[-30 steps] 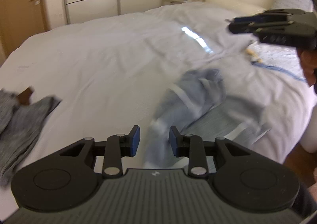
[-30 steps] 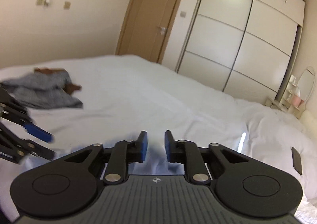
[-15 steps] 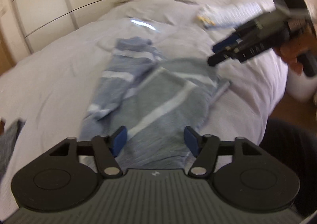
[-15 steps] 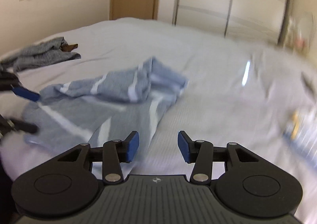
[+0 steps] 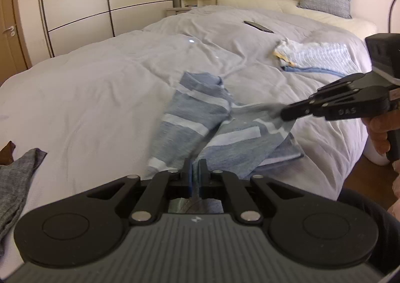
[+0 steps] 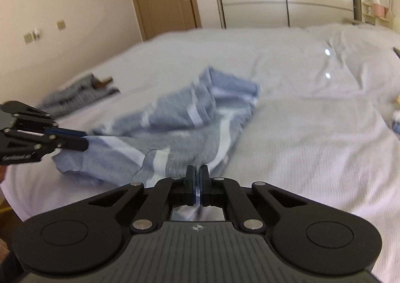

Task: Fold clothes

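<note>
While both grippers have a bite of cloth, the shirt (image 5: 197, 118) is nowhere near a tidy fold: it's a rumpled blue-and-white striped heap on the bed (image 5: 100, 78), running straight ahead from the jaws in both wrist views. Left gripper (image 5: 196, 170) is pinched down on a near edge, fabric feeding right between its jaws. Right gripper (image 6: 197, 178) is clamped the same way on another edge, cloth caught in the slit. I'd say this is mid-job for this piece, with spreading it flat and the real folds left to do. Off to the right of the left jaws sits a pale striped piece (image 5: 317, 56) that looks folded, and to their left a grey garment (image 5: 15, 180) lies loose, so probably more to go.
</note>
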A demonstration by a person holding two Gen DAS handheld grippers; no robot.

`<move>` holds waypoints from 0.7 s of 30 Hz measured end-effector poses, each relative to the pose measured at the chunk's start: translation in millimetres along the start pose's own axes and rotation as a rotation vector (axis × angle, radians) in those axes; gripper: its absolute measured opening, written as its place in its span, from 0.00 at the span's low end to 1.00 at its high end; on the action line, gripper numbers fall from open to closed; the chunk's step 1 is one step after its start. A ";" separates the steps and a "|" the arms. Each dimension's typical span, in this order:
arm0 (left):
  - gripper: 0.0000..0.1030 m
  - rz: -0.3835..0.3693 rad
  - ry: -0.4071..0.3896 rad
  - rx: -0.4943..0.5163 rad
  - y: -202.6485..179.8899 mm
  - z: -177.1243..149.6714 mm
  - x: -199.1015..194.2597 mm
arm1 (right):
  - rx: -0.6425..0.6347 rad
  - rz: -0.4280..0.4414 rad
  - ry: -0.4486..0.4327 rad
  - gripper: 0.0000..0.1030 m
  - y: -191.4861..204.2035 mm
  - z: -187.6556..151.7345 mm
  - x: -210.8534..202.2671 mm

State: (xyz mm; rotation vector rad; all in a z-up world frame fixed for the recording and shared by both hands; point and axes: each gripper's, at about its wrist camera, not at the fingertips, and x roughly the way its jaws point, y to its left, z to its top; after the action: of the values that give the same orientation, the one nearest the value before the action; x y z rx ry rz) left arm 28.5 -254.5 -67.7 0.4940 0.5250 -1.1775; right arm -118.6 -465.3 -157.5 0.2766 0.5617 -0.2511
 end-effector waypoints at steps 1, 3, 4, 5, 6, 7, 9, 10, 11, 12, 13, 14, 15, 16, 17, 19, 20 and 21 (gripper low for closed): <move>0.11 0.006 0.000 0.017 -3.8 1.1 -1.4 | -0.011 0.005 -0.019 0.00 3.2 5.7 -1.8; 0.44 -0.011 -0.008 0.059 -16.3 1.8 -4.3 | -0.027 0.020 -0.053 0.00 9.5 18.1 -3.6; 0.49 -0.024 -0.019 0.080 -25.0 1.9 -5.4 | -0.029 0.033 -0.066 0.00 12.1 25.0 -3.6; 0.50 -0.035 -0.025 0.099 -32.7 1.9 -5.0 | -0.031 0.044 -0.081 0.00 14.6 31.8 -3.9; 0.50 -0.035 -0.027 0.117 -40.5 2.5 -1.3 | -0.036 0.055 -0.094 0.00 17.1 38.8 -4.2; 0.50 -0.035 -0.028 0.134 -48.2 3.2 2.9 | -0.036 0.071 -0.104 0.00 19.7 46.0 -3.8; 0.50 -0.029 -0.031 0.153 -60.0 5.2 11.9 | -0.036 0.109 -0.121 0.00 25.1 60.1 -3.2; 0.50 -0.025 -0.035 0.149 -63.0 7.1 17.3 | -0.039 0.128 -0.130 0.00 28.4 66.3 -4.0; 0.45 -0.011 -0.035 0.138 -61.2 9.8 20.7 | -0.042 0.147 -0.138 0.00 31.7 72.5 -4.8; 0.19 0.005 -0.035 0.126 -58.7 12.6 23.9 | -0.047 0.158 -0.148 0.00 34.5 77.8 -6.4; 0.04 0.020 -0.035 0.114 -56.2 15.4 27.0 | -0.053 0.167 -0.159 0.00 37.2 82.8 -8.3; 0.00 0.036 -0.034 0.102 -53.8 18.2 30.2 | -0.059 0.177 -0.169 0.00 39.8 87.8 -10.2; 0.00 0.061 -0.040 0.083 -40.9 20.1 26.3 | -0.066 0.174 -0.176 0.00 40.3 91.4 -11.7; 0.00 0.088 -0.046 0.062 -26.7 21.8 21.5 | -0.074 0.167 -0.182 0.00 40.0 94.6 -13.2; 0.00 0.114 -0.052 0.041 -12.4 23.6 16.6 | -0.079 0.153 -0.185 0.01 37.5 95.6 -14.7; 0.00 0.167 -0.064 0.000 16.2 27.1 7.0 | -0.075 0.120 -0.189 0.07 28.4 94.4 -18.1; 0.00 0.194 -0.070 -0.021 30.5 28.9 2.1 | -0.063 0.105 -0.191 0.12 21.9 92.3 -19.9; 0.00 0.220 -0.076 -0.041 44.7 30.6 -2.7 | -0.050 0.090 -0.192 0.16 14.6 89.0 -21.4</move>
State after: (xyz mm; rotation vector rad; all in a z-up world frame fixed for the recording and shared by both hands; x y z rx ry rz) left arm 73.9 -257.6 -38.2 0.4574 0.4171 -0.9689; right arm -88.2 -477.2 -70.7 0.2262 0.3646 -0.1739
